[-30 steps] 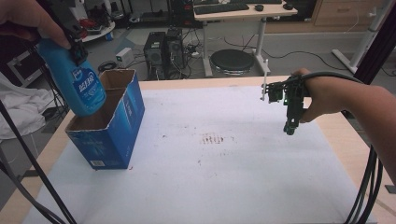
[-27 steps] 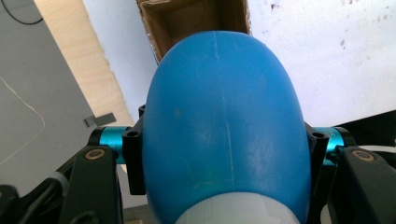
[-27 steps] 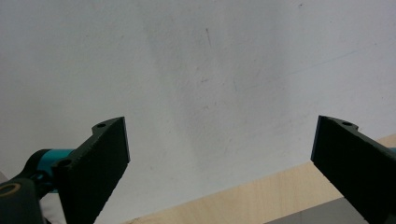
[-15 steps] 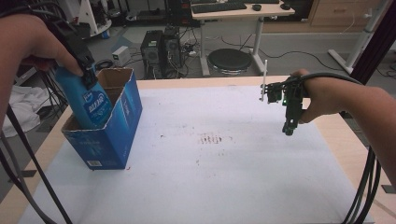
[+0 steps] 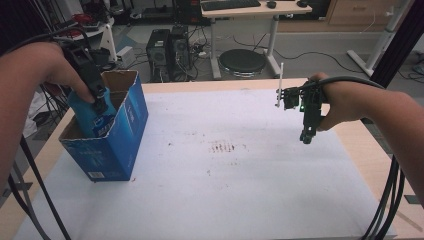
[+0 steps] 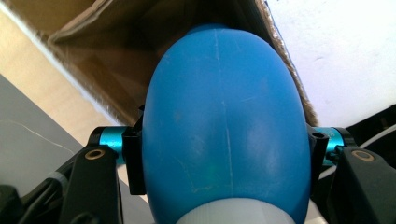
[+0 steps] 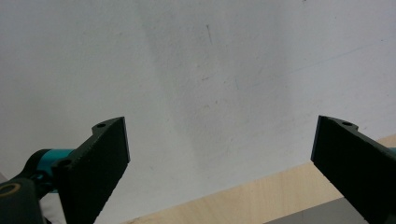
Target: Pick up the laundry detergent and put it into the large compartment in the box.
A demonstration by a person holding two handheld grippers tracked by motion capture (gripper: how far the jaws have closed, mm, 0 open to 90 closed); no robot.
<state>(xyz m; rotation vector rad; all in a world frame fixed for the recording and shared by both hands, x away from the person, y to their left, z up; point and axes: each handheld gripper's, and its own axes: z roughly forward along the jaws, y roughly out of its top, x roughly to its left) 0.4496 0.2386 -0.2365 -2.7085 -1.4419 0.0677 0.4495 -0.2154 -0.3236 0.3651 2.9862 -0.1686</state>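
A blue bottle (image 5: 92,117) with a white printed label stands tilted, its lower half inside an open blue cardboard box (image 5: 122,137) at the table's left. My left gripper (image 5: 97,102) is shut on the bottle near its top; in the left gripper view both black jaws press the sides of the blue bottle (image 6: 222,126) above the brown inside of the cardboard box (image 6: 112,60). My right gripper (image 5: 306,137) hangs above the white mat at the right, pointing down. In the right gripper view the right gripper (image 7: 219,158) stands open with nothing between its jaws.
A white mat (image 5: 225,190) with a small reddish stain (image 5: 221,146) covers the wooden table (image 5: 357,140). Cables trail from both hands at the lower corners. Behind the table stand computer towers (image 5: 167,47), a round stool (image 5: 243,62) and a desk.
My left gripper has come down with the blue bottle, from above the box to partly inside it. The right gripper has stayed in place.
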